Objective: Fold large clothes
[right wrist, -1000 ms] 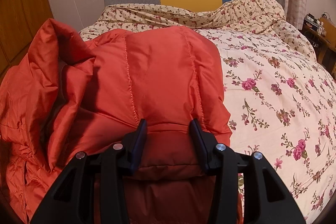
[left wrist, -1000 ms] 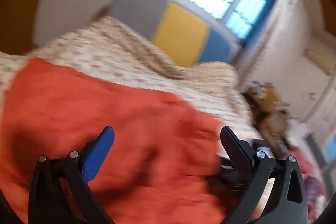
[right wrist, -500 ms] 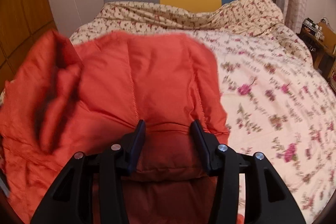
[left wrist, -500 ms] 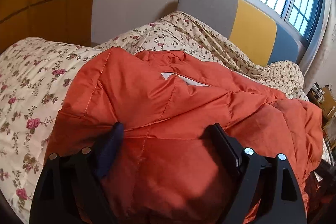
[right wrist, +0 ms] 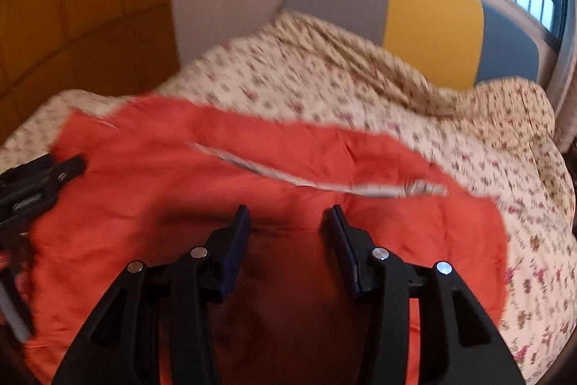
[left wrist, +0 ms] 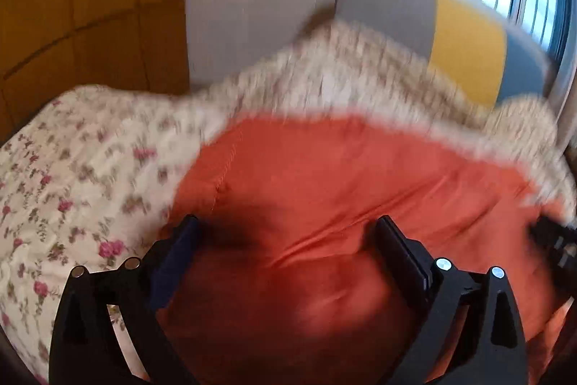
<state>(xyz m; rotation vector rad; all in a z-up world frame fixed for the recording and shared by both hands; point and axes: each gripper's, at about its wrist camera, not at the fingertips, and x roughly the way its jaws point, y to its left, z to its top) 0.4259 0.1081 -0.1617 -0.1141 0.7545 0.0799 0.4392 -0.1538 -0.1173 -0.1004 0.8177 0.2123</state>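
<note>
- An orange padded jacket [right wrist: 223, 204] is spread on a floral quilt [right wrist: 324, 85], below a headboard [right wrist: 432, 20] panelled in grey, yellow and blue
- The left gripper [left wrist: 288, 233] is seen opening, its jaws spread wide over a bulge of the jacket, the pads apparently off the cloth
- The right gripper [right wrist: 288, 219] is pinched on a fold of the jacket
- A pale strip [right wrist: 324, 183], perhaps a label, is blurred; no writing can be read

Motion blur smears the floral quilt [left wrist: 90, 168] and the orange jacket [left wrist: 342, 186]. The jacket's lower part runs off the bottom edge in both views.
</note>
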